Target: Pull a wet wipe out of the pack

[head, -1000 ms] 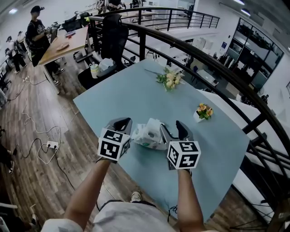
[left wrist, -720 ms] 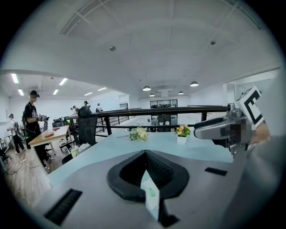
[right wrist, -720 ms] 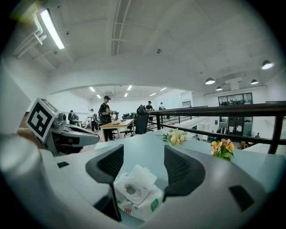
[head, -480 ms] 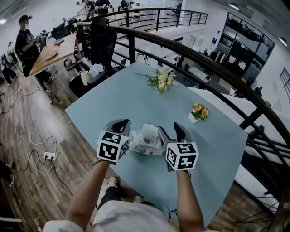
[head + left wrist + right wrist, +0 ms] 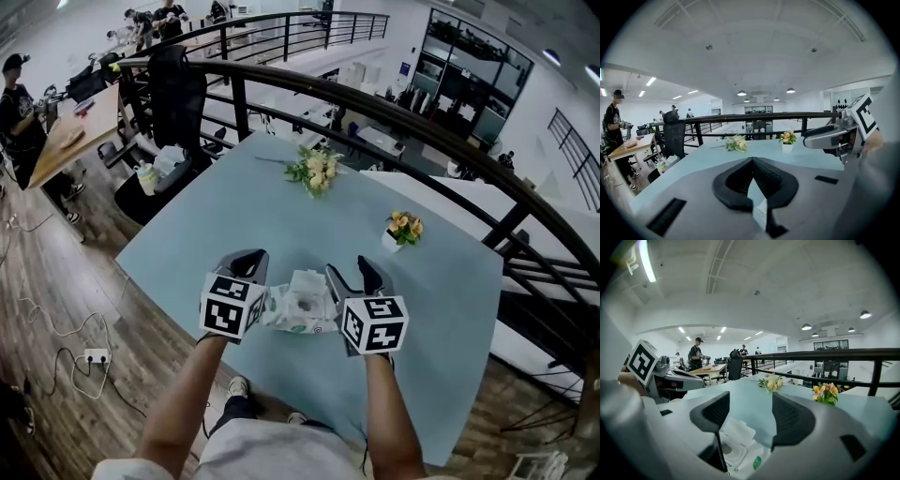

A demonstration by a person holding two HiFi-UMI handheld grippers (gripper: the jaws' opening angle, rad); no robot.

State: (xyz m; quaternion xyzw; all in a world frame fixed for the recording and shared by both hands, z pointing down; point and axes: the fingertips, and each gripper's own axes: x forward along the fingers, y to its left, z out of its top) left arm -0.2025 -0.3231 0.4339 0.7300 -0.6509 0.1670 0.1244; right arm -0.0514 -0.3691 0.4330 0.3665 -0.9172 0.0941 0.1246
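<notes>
The wet wipe pack (image 5: pixel 298 307), white with green print, lies on the light blue table (image 5: pixel 216 234) between my two grippers. Its lid (image 5: pixel 737 430) is flipped up and the round opening (image 5: pixel 732 454) shows; I see no wipe sticking out. My left gripper (image 5: pixel 247 259) rests at the pack's left edge, jaws shut, with nothing seen between the tips (image 5: pixel 752 161). Just right of the pack, my right gripper (image 5: pixel 354 273) stands open. In the right gripper view the pack sits low between its jaws (image 5: pixel 750 416), which do not touch it.
A loose bunch of flowers (image 5: pixel 314 169) lies at the table's far side and a small flower pot (image 5: pixel 403 228) stands to the right. A black railing (image 5: pixel 375 108) runs behind the table. A black chair (image 5: pixel 173 94) stands off the far left corner.
The pack was bunched up and tilted a second ago; now it lies flatter with the lid up. Both grippers have stayed beside it, and the head view has shifted.
</notes>
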